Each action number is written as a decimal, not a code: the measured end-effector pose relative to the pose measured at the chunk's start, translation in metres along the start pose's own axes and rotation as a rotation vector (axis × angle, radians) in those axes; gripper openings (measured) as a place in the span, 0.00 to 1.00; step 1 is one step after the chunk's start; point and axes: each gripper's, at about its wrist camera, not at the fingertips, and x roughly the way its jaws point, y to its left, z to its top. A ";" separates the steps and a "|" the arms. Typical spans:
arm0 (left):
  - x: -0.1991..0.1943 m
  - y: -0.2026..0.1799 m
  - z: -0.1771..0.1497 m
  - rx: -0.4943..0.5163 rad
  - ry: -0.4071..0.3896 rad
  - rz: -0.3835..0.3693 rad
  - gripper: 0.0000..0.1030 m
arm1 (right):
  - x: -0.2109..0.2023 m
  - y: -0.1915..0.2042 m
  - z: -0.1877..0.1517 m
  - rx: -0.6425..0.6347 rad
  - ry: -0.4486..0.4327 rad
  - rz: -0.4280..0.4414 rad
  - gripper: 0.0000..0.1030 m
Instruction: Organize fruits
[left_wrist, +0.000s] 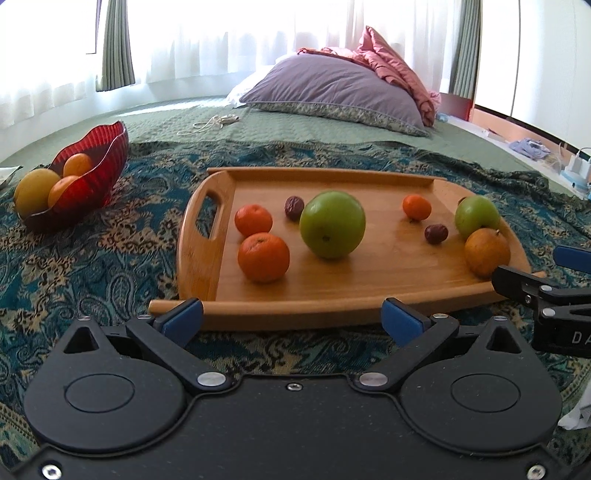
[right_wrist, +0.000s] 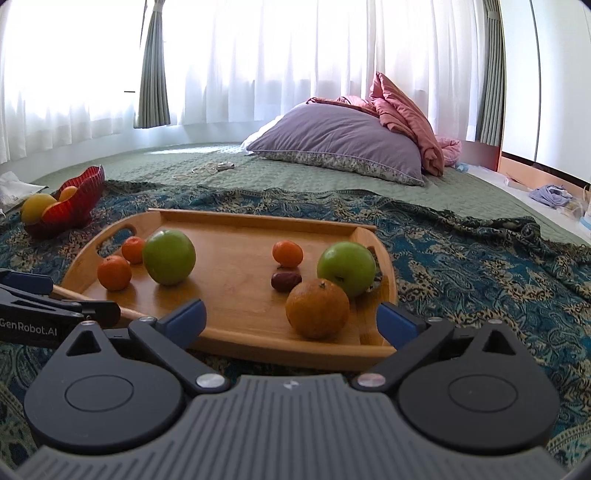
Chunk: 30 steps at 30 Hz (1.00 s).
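Note:
A wooden tray (left_wrist: 369, 288) (right_wrist: 236, 336) lies on the patterned bedspread. It holds two green apples (left_wrist: 331, 224) (right_wrist: 346, 268), three small tangerines (left_wrist: 263, 257), two dark dates (left_wrist: 436, 233) and a larger orange (right_wrist: 317, 308) at its near right corner. A red bowl (left_wrist: 99, 173) (right_wrist: 79, 206) at the far left holds oranges and a yellow fruit. My left gripper (left_wrist: 291, 319) is open and empty at the tray's front edge. My right gripper (right_wrist: 291, 319) is open and empty, just in front of the larger orange.
A purple pillow (left_wrist: 332, 88) and pink bedding (left_wrist: 391, 62) lie at the back of the bed. A cord (left_wrist: 210, 123) lies on the green cover. The right gripper (left_wrist: 546, 295) shows at the right edge of the left wrist view.

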 end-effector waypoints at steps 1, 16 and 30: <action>0.001 0.000 -0.001 0.000 0.002 0.004 1.00 | 0.001 0.001 -0.002 -0.004 0.004 -0.004 1.00; 0.020 0.000 -0.016 0.003 0.036 0.047 1.00 | 0.021 0.011 -0.025 -0.048 0.040 -0.051 1.00; 0.034 -0.001 -0.023 0.004 0.045 0.059 1.00 | 0.039 0.016 -0.037 -0.065 0.108 -0.044 1.00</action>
